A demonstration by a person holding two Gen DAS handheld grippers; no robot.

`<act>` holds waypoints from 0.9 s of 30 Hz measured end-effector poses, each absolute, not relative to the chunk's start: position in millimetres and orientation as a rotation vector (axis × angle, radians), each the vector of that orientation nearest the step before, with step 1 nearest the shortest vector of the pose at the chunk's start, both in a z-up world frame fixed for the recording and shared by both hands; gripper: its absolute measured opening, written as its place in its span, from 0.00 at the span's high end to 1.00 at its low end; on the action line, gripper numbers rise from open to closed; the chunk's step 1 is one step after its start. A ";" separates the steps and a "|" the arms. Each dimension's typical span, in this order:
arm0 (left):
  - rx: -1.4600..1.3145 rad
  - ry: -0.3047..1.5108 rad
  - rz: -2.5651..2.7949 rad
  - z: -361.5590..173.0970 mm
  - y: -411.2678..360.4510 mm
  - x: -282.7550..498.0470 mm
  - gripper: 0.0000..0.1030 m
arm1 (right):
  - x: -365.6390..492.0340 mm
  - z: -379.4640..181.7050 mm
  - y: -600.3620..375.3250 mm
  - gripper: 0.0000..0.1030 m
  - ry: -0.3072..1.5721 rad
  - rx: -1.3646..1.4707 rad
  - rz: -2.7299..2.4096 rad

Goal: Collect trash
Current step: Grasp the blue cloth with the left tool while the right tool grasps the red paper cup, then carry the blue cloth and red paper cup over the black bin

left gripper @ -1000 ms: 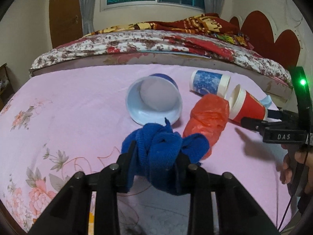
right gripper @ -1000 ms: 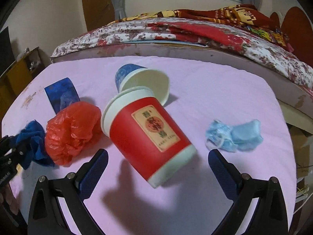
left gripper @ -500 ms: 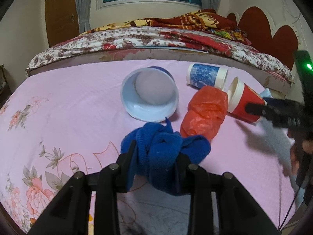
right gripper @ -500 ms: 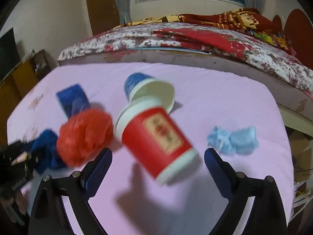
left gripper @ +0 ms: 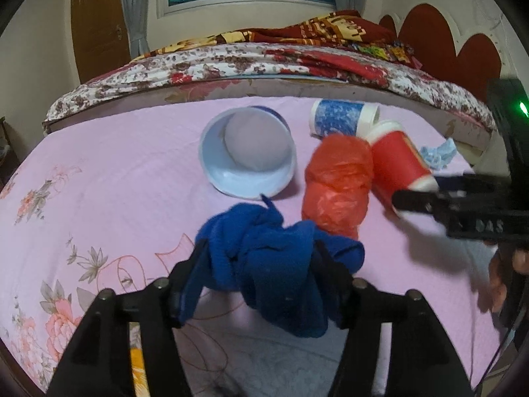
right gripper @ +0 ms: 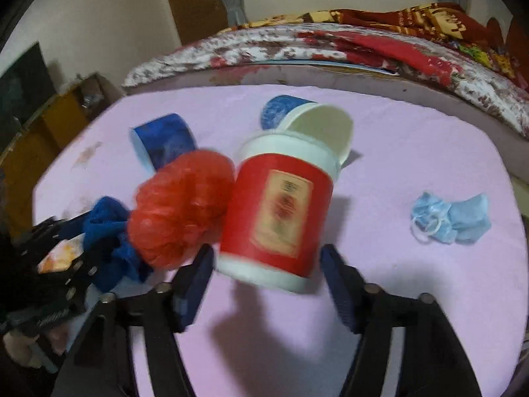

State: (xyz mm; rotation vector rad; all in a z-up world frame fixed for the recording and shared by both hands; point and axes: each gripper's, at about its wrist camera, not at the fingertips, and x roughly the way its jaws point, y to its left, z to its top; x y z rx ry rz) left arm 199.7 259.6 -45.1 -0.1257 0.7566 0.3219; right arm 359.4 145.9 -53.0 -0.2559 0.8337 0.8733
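Observation:
My left gripper (left gripper: 261,271) is shut on a crumpled blue cloth (left gripper: 271,264), held just above the pink table. The cloth also shows in the right wrist view (right gripper: 109,231). A red paper cup (right gripper: 281,218) lies on its side, its base between my right gripper's (right gripper: 264,274) open jaws, with a gap on each side. In the left wrist view the red cup (left gripper: 396,165) lies by the right gripper (left gripper: 463,208). A red plastic bag (right gripper: 182,211) lies against the cup's left side; it also shows in the left wrist view (left gripper: 337,182).
A wide blue cup (left gripper: 248,155) lies on its side, mouth toward me. A blue-patterned cup (left gripper: 344,119) lies behind the red bag. A light blue face mask (right gripper: 449,218) lies right of the red cup. A bed (left gripper: 264,59) stands behind the table.
My right gripper has moved in on the red cup and its jaws have narrowed around the base. The left gripper has kept hold of the cloth and lifted slightly.

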 end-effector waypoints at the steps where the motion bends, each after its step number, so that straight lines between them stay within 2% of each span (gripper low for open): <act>1: -0.119 0.762 0.325 -46.3 258.9 200.1 0.39 | 361.6 -53.3 149.3 0.27 0.830 -0.267 0.849; 4: -0.113 0.775 0.317 -46.1 259.6 203.7 0.40 | 370.1 -56.0 150.3 0.29 0.863 -0.230 0.832; 5: -0.113 0.777 0.314 -46.0 261.0 204.3 0.46 | 368.3 -56.2 148.5 0.42 0.860 -0.225 0.828; 8: -0.103 0.772 0.300 -46.8 263.1 203.3 0.64 | 360.6 -54.4 140.8 0.43 0.841 -0.223 0.799; 11: -0.102 0.753 0.280 -43.1 262.3 196.3 0.74 | 347.3 -50.5 126.9 0.44 0.813 -0.201 0.785; 27: -0.092 0.644 0.232 -5.7 211.9 142.6 0.75 | 243.0 -19.7 30.8 0.44 0.711 -0.173 0.731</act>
